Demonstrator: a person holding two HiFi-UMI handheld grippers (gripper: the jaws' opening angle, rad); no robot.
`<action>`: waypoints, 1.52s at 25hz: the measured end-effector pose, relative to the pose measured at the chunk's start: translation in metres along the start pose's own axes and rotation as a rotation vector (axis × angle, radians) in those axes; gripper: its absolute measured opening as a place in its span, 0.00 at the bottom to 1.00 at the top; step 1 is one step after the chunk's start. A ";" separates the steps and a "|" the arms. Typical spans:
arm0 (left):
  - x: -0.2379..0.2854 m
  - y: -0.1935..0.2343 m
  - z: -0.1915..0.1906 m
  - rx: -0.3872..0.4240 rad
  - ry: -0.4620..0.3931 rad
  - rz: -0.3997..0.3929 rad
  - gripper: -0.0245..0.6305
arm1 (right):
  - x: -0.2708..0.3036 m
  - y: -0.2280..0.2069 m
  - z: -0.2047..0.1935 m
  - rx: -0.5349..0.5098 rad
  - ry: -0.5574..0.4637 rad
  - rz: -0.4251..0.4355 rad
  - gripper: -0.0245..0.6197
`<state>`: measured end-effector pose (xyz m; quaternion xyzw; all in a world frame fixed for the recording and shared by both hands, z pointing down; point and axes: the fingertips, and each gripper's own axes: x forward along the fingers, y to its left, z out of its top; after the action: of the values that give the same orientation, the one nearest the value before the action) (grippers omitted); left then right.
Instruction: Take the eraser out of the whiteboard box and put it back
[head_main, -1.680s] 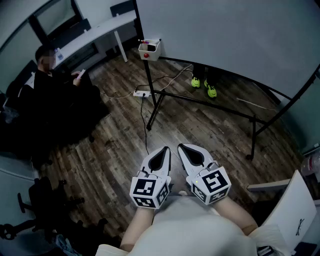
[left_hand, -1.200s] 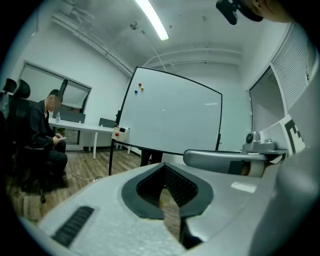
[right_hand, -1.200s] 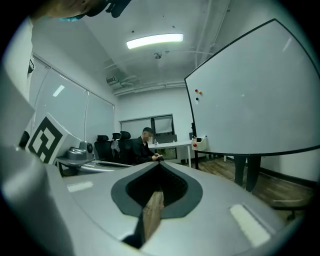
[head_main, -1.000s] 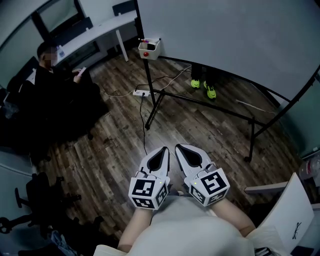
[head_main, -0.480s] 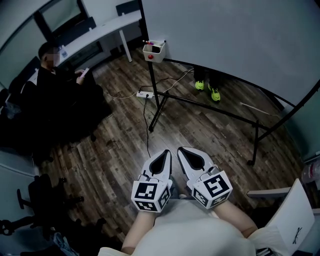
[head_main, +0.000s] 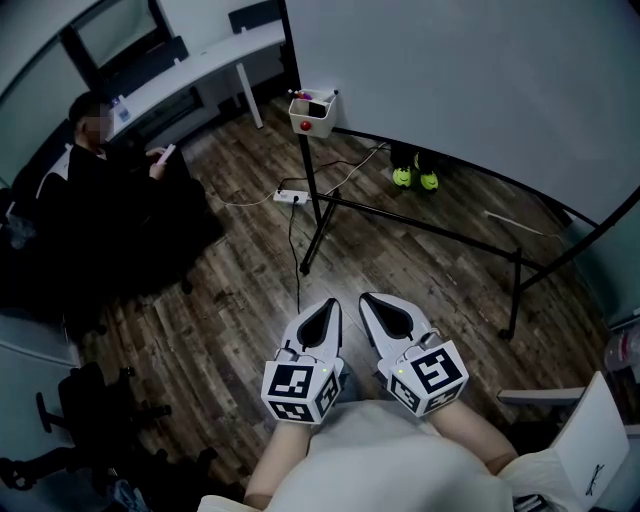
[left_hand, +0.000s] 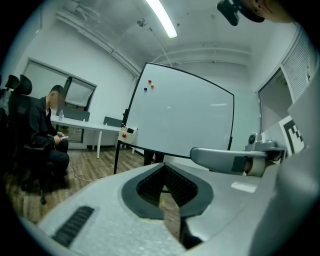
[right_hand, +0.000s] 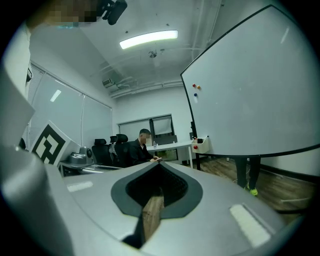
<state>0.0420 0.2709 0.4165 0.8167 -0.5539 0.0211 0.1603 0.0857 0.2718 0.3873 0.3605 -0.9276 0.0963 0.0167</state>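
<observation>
whiteboard box (head_main: 313, 118) slightly closer in the head view than before, holding dark and pink items; left gripper (head_main: 328, 303) and right gripper (head_main: 368, 300) fingers closed, empty.

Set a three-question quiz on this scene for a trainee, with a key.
1. True or false: the right gripper holds something.
2. Fill in: the left gripper's jaws are ____.
3. Where is the box? A. at a lower corner of the whiteboard; B. in the left gripper; C. in the right gripper.
Key: 1 false; 2 shut; 3 A.
</observation>
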 end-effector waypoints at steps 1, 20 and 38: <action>0.004 0.004 0.002 -0.001 0.001 0.001 0.04 | 0.005 -0.003 0.001 0.002 0.002 0.000 0.05; 0.085 0.088 0.043 0.005 0.043 -0.036 0.04 | 0.121 -0.048 0.029 0.017 -0.005 -0.022 0.05; 0.145 0.174 0.087 0.033 0.053 -0.120 0.04 | 0.224 -0.070 0.048 0.021 -0.021 -0.108 0.05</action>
<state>-0.0730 0.0574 0.4065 0.8502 -0.4990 0.0424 0.1624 -0.0308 0.0628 0.3748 0.4114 -0.9058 0.1012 0.0084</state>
